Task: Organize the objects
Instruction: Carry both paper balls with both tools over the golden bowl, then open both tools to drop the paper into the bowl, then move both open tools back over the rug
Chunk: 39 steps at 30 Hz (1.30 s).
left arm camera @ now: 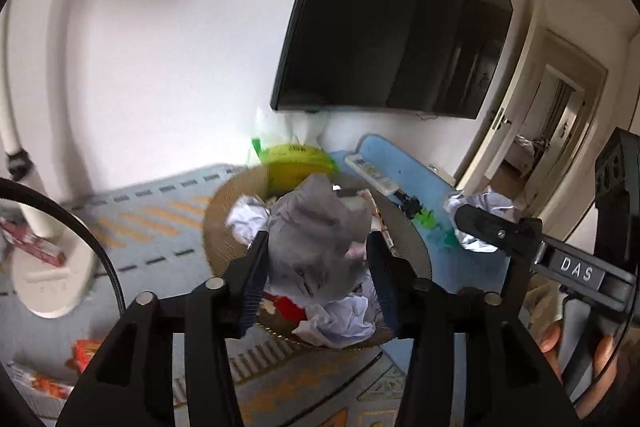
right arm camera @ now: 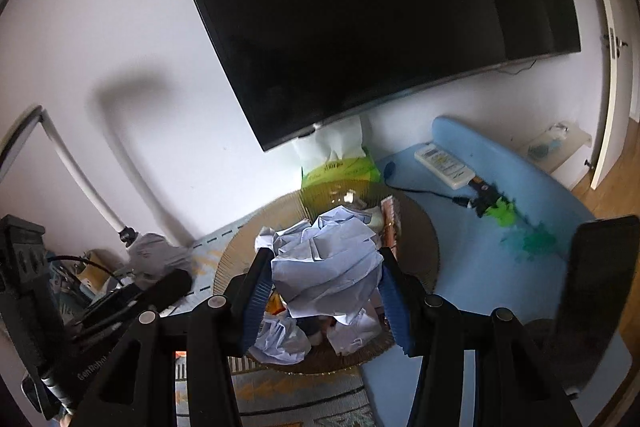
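The left tongs (left arm camera: 318, 259) pinch a crumpled grey paper wad (left arm camera: 316, 239) between their blue-padded fingers (left arm camera: 252, 291), held above a round woven basket (left arm camera: 224, 223) that sits on a patterned runner (left arm camera: 160, 223). The right tongs (right arm camera: 324, 287) likewise pinch a crumpled pale-blue paper wad (right arm camera: 326, 267), over the same basket (right arm camera: 420, 239). Inside the basket lie more crumpled white papers (right arm camera: 280, 343) and something red (left arm camera: 290, 307) (too hidden to identify). Just behind the basket, against the wall, stands a green tissue box (right arm camera: 340, 171) with a white tissue poking up, directly beneath the lower edge of a dark TV (right arm camera: 380, 19) mounted on the wall. To the right of the basket lies a light-blue mat (right arm camera: 472, 267); on it rest a white remote (right arm camera: 442, 161), a black cable (right arm camera: 420, 189), and some green bits (right arm camera: 504, 215) near the mat's raised back edge. In the left view another crumpled white paper (left arm camera: 484, 207) lies on the mat beyond the right gripper's body. On the left a white lamp base (left arm camera: 48, 279) stands on the runner, with red-and-orange packets (left arm camera: 84, 351) nearby. An open doorway (left arm camera: 548, 123) shows on the far right.
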{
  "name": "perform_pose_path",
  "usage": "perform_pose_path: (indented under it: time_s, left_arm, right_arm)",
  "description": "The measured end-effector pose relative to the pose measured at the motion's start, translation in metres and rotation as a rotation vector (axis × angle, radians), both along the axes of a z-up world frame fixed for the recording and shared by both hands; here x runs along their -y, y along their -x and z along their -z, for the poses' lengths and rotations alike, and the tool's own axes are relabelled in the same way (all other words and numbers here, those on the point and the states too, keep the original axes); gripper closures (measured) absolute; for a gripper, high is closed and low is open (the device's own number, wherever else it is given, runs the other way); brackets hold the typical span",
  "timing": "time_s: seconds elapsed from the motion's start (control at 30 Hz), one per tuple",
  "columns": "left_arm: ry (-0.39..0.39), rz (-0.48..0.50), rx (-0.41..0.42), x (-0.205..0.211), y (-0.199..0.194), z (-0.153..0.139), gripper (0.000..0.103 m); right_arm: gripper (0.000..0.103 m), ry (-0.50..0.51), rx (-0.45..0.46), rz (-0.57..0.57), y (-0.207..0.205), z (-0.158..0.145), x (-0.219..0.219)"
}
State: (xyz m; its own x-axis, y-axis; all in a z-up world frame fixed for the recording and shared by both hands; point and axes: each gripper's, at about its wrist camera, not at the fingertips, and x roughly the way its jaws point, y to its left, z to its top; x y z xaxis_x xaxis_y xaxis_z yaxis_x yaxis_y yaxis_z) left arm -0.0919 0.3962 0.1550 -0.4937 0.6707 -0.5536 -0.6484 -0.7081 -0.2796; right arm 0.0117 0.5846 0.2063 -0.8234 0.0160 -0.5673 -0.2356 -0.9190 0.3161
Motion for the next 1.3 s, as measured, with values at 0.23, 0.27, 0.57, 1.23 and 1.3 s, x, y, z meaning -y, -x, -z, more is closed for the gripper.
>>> perform_pose_path:
  time_s: [0.23,0.27,0.57,1.23,1.3]
  left_arm:
    - [-0.018,-0.042,0.147,0.006,0.018,0.031,0.023]
    - [-0.035,-0.037,0.154,0.012,0.016,0.030,0.023]
    - [-0.060,-0.126,0.089,0.098,-0.029,0.003,0.023]
    - [0.116,-0.829,0.085,0.358,-0.105,0.120,0.001]
    - [0.136,-0.847,0.102,0.357,-0.101,0.123,0.001]
  right_arm:
    - [0.021,0.087,0.039,-0.001,0.006,0.024,-0.013]
    - [0.021,0.075,0.027,0.006,0.002,0.021,-0.013]
    - [0.021,0.037,-0.025,-0.059,-0.028,-0.005,0.020]
    - [0.002,-0.095,0.064,-0.333,-0.019,0.131,0.205]
    - [0.002,-0.101,0.087,-0.317,-0.014,0.134,0.203]
